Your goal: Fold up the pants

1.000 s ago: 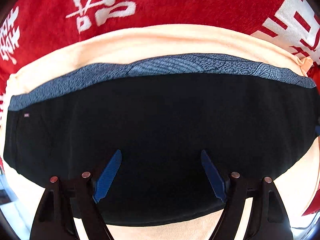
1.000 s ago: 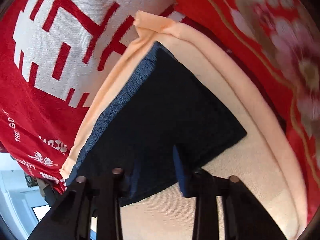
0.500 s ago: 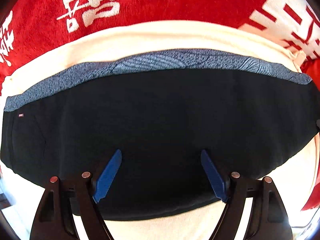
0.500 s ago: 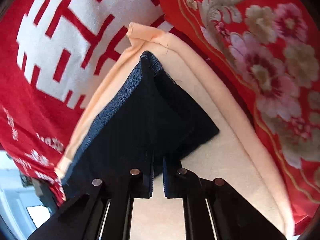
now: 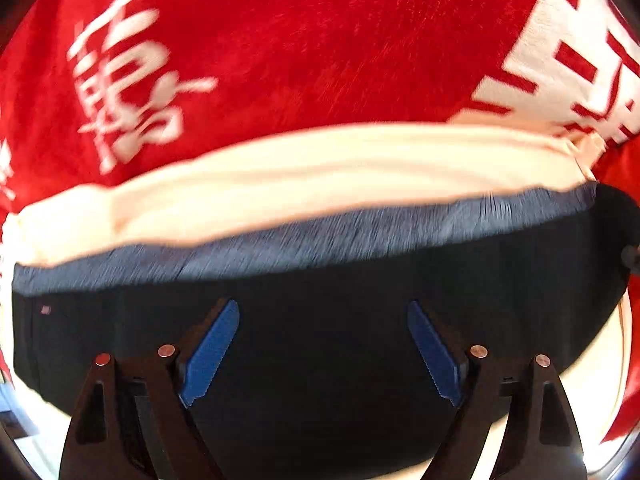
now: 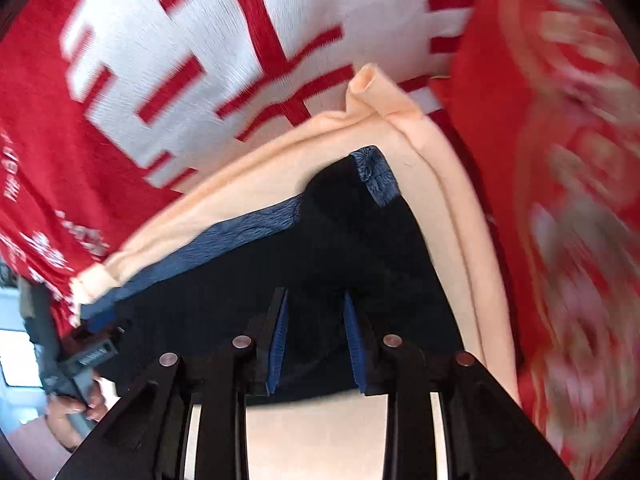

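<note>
Black pants (image 5: pixel 320 288) with a blue-grey waistband (image 5: pixel 360 232) lie flat on a cream cloth (image 5: pixel 320 164). My left gripper (image 5: pixel 322 344) hovers over the middle of the pants. Its jaws are wide and still opening, with nothing pinched between the blue pads (image 5: pixel 212 352). In the right wrist view the pants (image 6: pixel 360 264) have their far waistband corner (image 6: pixel 376 176) flipped over onto the black cloth. My right gripper (image 6: pixel 316 340) stands over the pants' near edge. Its jaws are opening, and the pads (image 6: pixel 278 344) are apart with black cloth lying loose between them.
A red blanket (image 5: pixel 300 52) with large white characters lies under the cream cloth (image 6: pixel 452 216) on all sides. To the right it carries a floral pattern (image 6: pixel 580 200). At the lower left of the right wrist view a hand (image 6: pixel 70 412) grips a grey handle.
The right gripper shut on the pants' edge, lifted the waistband corner over onto the black cloth, and its jaws have parted again. The left gripper slid nearer the waistband and stayed open.
</note>
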Available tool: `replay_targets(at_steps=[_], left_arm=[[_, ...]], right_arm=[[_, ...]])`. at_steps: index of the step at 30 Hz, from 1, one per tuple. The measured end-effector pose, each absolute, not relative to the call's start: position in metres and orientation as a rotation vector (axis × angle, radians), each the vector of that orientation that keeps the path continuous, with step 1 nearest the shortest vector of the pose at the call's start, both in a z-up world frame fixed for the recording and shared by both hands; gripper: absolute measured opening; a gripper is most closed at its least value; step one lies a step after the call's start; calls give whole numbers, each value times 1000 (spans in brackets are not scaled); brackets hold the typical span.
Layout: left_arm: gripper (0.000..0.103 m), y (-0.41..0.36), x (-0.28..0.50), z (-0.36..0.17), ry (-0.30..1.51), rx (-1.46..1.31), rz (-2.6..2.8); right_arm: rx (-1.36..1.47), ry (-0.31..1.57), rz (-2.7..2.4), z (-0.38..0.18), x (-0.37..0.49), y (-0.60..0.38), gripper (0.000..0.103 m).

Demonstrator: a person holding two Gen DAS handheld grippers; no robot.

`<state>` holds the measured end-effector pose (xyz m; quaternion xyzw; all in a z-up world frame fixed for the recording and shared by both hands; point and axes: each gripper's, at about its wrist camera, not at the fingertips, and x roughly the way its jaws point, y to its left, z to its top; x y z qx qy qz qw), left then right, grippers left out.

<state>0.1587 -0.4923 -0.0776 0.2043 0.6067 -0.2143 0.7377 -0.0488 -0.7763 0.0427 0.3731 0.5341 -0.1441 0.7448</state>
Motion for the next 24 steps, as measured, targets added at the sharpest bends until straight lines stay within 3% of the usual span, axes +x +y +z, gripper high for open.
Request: replay_targets(at_steps=[3, 6, 10, 15, 17, 20, 21, 22, 23, 24], left_arm=[[87, -498, 168, -93, 1381, 422, -440], [87, -482, 148, -94, 1376, 405, -451], [87, -472, 137, -92, 1384, 424, -464], [87, -457, 127, -92, 1409, 444, -480], [87, -453, 122, -92, 1389, 455, -490], [88, -453, 121, -93, 1395, 442, -481], [88, -452, 121, -94, 1397, 441, -480], [88, -450, 114, -92, 1397, 445, -482], [88, -455, 113, -92, 1403, 451, -483], [88, -457, 115, -93, 1412, 456, -485]], right_arm=[[940, 1155, -367, 32, -65, -786, 32], [1029, 1131, -364, 27, -87, -785, 42], [1038, 1131, -371, 31, -84, -782, 42], [795, 1089, -451, 76, -95, -767, 41], [665, 1102, -440, 88, -88, -774, 69], [642, 1154, -396, 76, -70, -792, 72], [679, 1182, -355, 64, -64, -798, 66], [733, 1215, -313, 53, -62, -804, 24], [777, 1248, -295, 46, -62, -806, 16], [797, 1257, -296, 45, -65, -805, 16]])
